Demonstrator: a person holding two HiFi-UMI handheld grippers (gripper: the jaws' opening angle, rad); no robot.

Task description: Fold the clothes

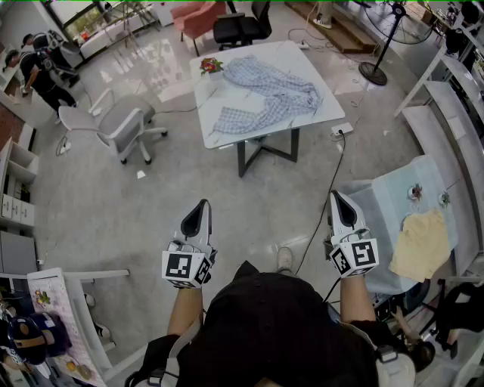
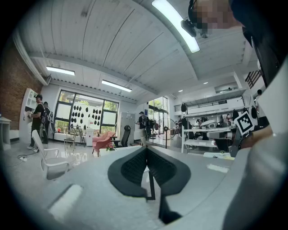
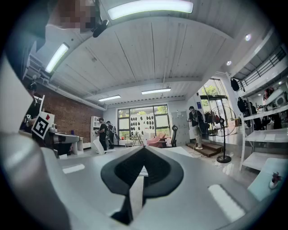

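Note:
A blue-and-white checked garment (image 1: 266, 97) lies crumpled and spread on the white table (image 1: 318, 113) far ahead of me in the head view. My left gripper (image 1: 200, 208) and my right gripper (image 1: 336, 198) are held out above the floor, well short of the table, both shut with nothing between their jaws. In the left gripper view the black pads (image 2: 130, 168) meet along a closed seam, and the right gripper view shows its pads (image 3: 157, 173) pressed together the same way.
A grey office chair (image 1: 121, 125) stands left of the table, a black chair (image 1: 242, 26) and a pink armchair (image 1: 198, 15) behind it. A cable (image 1: 325, 196) runs across the floor. A fan stand (image 1: 374, 68) and shelving (image 1: 446, 113) are at the right. A person (image 1: 38, 72) stands far left.

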